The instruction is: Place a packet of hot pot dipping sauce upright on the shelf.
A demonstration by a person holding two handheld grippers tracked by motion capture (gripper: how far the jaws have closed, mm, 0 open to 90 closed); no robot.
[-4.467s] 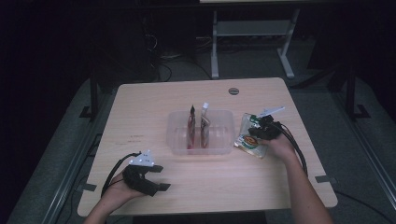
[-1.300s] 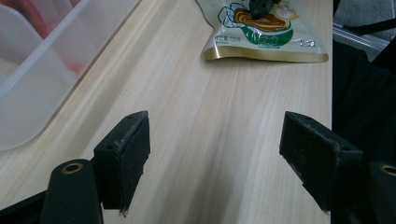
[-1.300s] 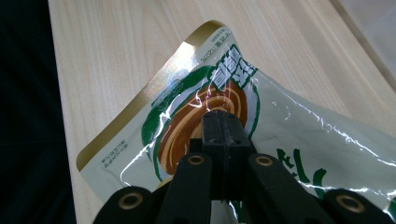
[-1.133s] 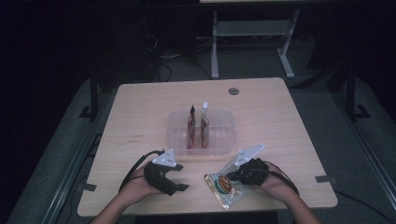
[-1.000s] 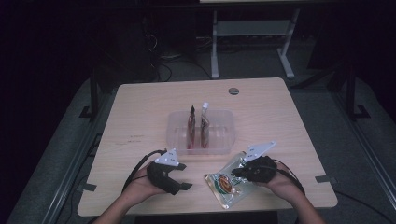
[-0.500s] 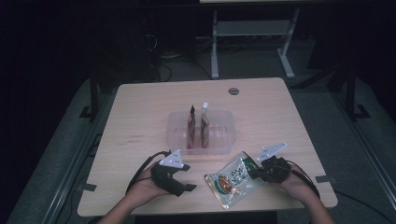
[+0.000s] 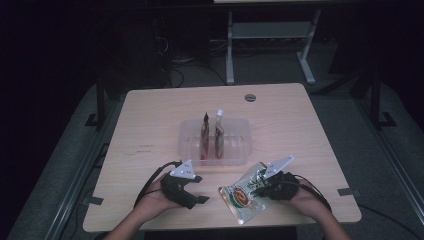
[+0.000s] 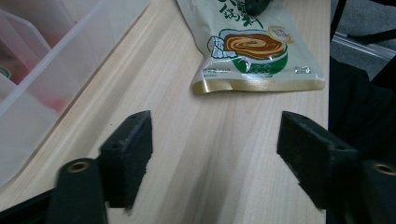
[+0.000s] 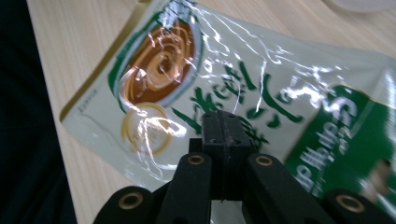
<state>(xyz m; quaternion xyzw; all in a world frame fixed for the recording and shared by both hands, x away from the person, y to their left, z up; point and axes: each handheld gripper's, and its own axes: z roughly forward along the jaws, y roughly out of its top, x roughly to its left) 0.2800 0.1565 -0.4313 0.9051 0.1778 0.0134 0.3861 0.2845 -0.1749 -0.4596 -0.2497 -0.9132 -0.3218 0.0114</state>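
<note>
Glossy green-and-white food pouch (image 7: 243, 195) lies flat on the bench, just in front of the clear plastic tray (image 7: 239, 150).
Right gripper (image 9: 225, 128) pinches it shut; left gripper (image 8: 212, 144), closing slightly, holds nothing. Light, floppy, slippery: grip a sealed edge.

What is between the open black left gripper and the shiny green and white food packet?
Just bare wooden table. In the left gripper view, the left gripper has open jaws with nothing between them and the green and white food packet ahead.
</note>
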